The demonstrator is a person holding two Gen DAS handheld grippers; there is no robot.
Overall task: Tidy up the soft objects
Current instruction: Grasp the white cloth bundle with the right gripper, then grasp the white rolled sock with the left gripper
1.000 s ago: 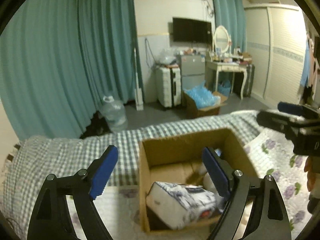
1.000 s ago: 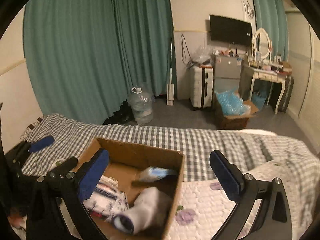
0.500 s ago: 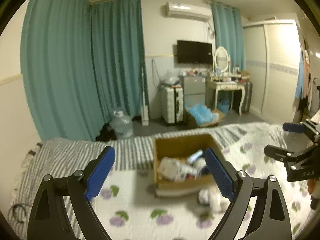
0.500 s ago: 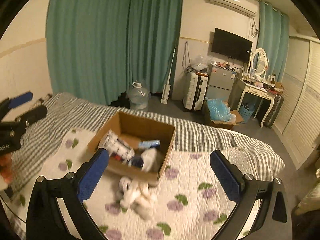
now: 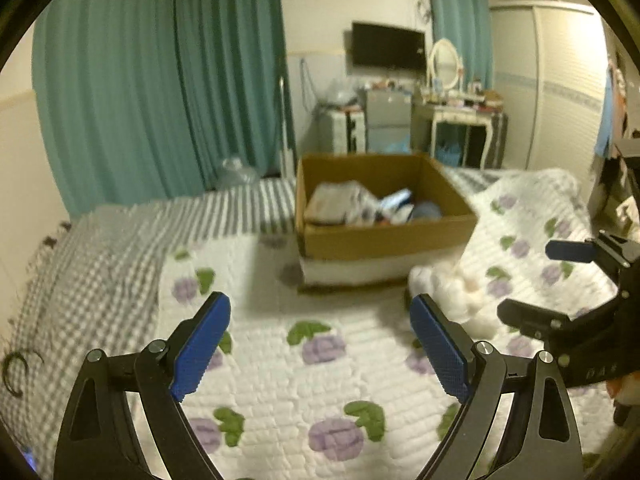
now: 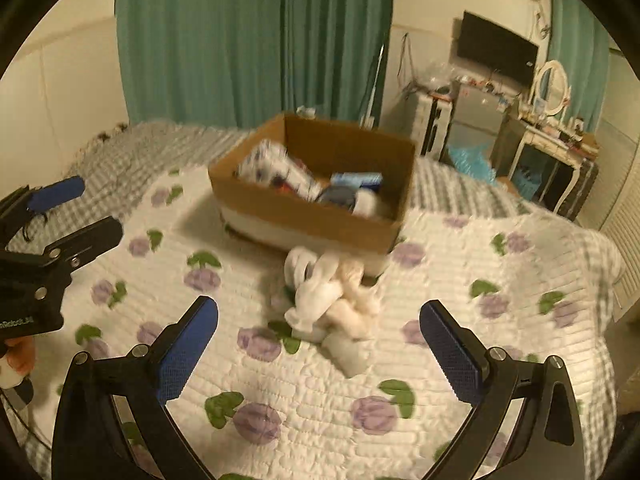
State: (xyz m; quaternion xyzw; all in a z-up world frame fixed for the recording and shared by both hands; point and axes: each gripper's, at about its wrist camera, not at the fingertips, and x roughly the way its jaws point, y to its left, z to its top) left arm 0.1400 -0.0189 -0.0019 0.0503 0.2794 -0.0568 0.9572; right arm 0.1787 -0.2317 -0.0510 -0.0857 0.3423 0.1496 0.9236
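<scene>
We see a white quilt [image 6: 320,392] printed with purple flowers and green leaves, a grey-and-white checked sheet [image 5: 100,264] at left, a brown cardboard box [image 6: 320,216], teal curtains [image 5: 160,80] and white socks [image 6: 332,300].

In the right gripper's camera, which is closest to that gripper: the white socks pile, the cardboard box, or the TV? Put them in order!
1. white socks pile: nearest, on the quilt just ahead of the right gripper.
2. cardboard box: right behind the pile, further up the bed.
3. TV: farthest, on the far wall, upper right.
</scene>
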